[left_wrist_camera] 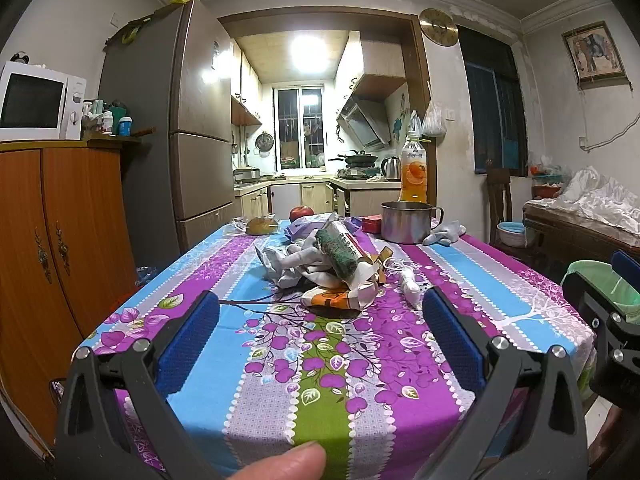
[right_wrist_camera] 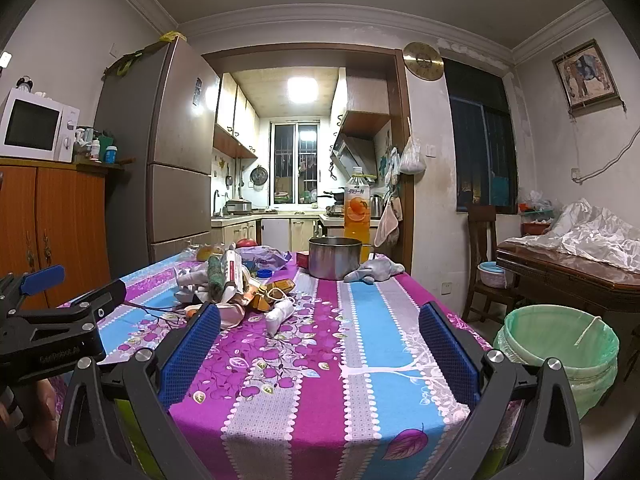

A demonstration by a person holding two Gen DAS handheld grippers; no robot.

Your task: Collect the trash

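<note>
A heap of trash [left_wrist_camera: 326, 268] lies mid-table: crumpled white paper, a green-and-white tube wrapper [left_wrist_camera: 338, 256], an orange packet [left_wrist_camera: 332, 298] and a twisted white tissue [left_wrist_camera: 410, 286]. My left gripper [left_wrist_camera: 320, 312] is open just short of the heap, holding nothing. In the right wrist view the heap [right_wrist_camera: 236, 288] sits ahead to the left, and my right gripper [right_wrist_camera: 320, 320] is open and empty over the near table edge. A bin with a green liner [right_wrist_camera: 558, 340] stands on the floor to the right of the table. The left gripper [right_wrist_camera: 72, 304] shows at the left edge.
On the far half of the floral tablecloth [left_wrist_camera: 280, 380] stand a steel pot [left_wrist_camera: 406, 222], an orange drink bottle [left_wrist_camera: 414, 170], a red box [left_wrist_camera: 372, 224], an apple [left_wrist_camera: 302, 213], a bun [left_wrist_camera: 262, 225] and a grey cloth [left_wrist_camera: 444, 234]. An orange cabinet [left_wrist_camera: 60, 240] is left; a wooden table [right_wrist_camera: 572, 272] right.
</note>
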